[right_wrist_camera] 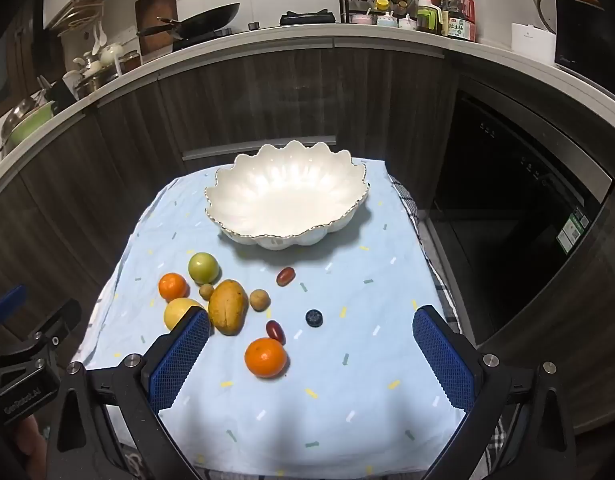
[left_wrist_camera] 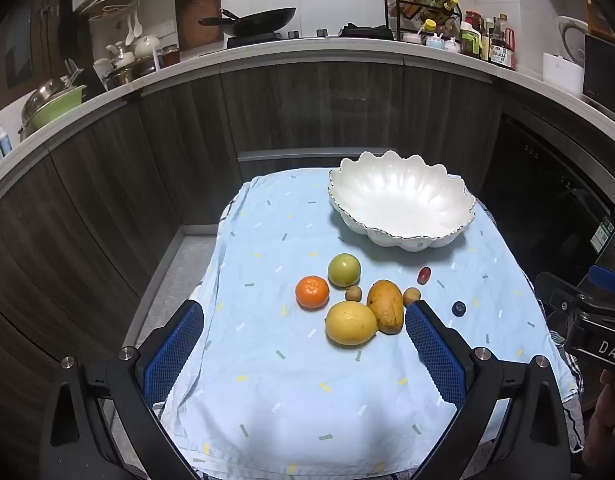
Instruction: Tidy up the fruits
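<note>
Both your claws are spread wide, nothing between the pads. Left gripper point(left_wrist_camera: 303, 340) hangs over the near half of the light blue cloth point(left_wrist_camera: 267, 392); right gripper point(right_wrist_camera: 311, 352) does the same, further right.

Ahead of your left gripper: lemon point(left_wrist_camera: 350, 323) just past the tips, mango point(left_wrist_camera: 385, 306) touching it and close to the right pad. Beyond those sit a tangerine point(left_wrist_camera: 312, 292), a green round fruit point(left_wrist_camera: 344, 270) and two small brown fruits, one point(left_wrist_camera: 353, 293) left of the mango, one point(left_wrist_camera: 411, 296) right of it at the pad tip. A red grape tomato point(left_wrist_camera: 424, 275) and a blueberry point(left_wrist_camera: 459, 308) lie out past the right pad.

From your right gripper: a second tangerine point(right_wrist_camera: 265, 357) sits between the fingers, untouched, with a second red grape tomato point(right_wrist_camera: 275, 331) just beyond it. Its left pad partly hides the lemon.

The white scalloped bowl point(right_wrist_camera: 267, 236) stands at the far end of the cloth, empty, well ahead of both claws.

Surface: a small table under the patterned cloth, with what looks like a checked cloth point(right_wrist_camera: 439, 280) under its right edge. Room: dark wood cabinets point(left_wrist_camera: 307, 108), a white counter point(left_wrist_camera: 307, 46) with a wok point(left_wrist_camera: 259, 22), pots, a bottle rack point(left_wrist_camera: 423, 12). Dark appliance front point(right_wrist_camera: 519, 224) to the right.
</note>
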The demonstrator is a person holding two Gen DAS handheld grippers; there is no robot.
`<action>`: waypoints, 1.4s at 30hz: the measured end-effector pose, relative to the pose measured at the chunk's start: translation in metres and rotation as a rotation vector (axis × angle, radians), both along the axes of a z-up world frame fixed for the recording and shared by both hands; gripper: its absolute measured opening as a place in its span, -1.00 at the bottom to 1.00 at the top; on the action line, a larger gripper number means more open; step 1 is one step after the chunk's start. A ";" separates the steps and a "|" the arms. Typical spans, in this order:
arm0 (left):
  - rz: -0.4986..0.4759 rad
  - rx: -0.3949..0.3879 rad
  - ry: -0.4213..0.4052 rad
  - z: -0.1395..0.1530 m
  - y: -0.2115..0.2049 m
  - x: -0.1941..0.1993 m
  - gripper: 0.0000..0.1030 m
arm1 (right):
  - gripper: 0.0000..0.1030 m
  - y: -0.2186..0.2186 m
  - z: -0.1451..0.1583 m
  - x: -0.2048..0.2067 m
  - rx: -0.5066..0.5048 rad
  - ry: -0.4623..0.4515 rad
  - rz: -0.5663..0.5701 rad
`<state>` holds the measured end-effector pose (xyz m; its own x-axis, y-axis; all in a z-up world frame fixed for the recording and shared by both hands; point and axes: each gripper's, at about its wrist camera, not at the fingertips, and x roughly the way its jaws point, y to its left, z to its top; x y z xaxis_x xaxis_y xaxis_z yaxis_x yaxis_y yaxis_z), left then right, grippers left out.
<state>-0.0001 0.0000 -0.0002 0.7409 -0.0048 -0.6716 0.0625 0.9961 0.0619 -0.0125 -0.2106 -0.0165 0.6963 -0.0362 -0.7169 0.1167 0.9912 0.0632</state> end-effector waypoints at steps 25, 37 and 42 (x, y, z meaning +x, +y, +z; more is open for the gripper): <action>-0.001 -0.004 0.014 -0.003 0.003 -0.003 0.99 | 1.00 -0.001 0.002 -0.002 -0.002 -0.005 0.001; -0.001 -0.002 0.017 -0.002 0.003 -0.002 0.99 | 1.00 -0.001 0.004 -0.002 -0.003 -0.008 0.000; -0.002 -0.003 0.018 -0.002 0.003 -0.002 0.99 | 1.00 -0.001 0.004 -0.003 -0.005 -0.010 -0.001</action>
<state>-0.0021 0.0031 -0.0022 0.7289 -0.0079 -0.6845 0.0653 0.9962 0.0581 -0.0153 -0.2112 -0.0127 0.7031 -0.0402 -0.7100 0.1167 0.9914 0.0595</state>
